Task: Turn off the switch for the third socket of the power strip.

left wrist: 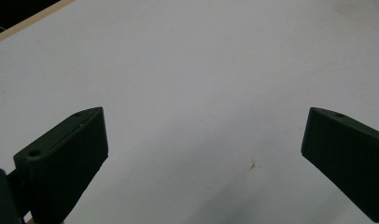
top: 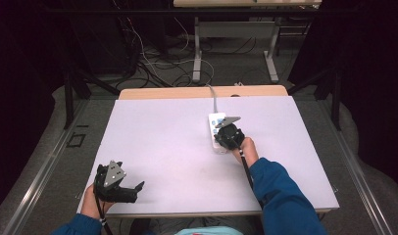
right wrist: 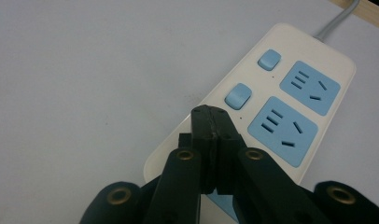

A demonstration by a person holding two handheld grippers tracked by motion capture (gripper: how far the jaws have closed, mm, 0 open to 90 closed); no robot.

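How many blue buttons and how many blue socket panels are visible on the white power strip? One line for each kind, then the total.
Blue buttons on the power strip: 2
Blue socket panels: 2
Total: 4

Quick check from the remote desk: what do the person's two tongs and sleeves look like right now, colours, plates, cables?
Both tongs are black. The left gripper carries a grey three-cornered plate with small holes on top; its jaws are broad, flat black pads. The right gripper has the same grey plate, brass-coloured rivets on its black links, and a black cable trailing back along the arm. Both sleeves are blue.
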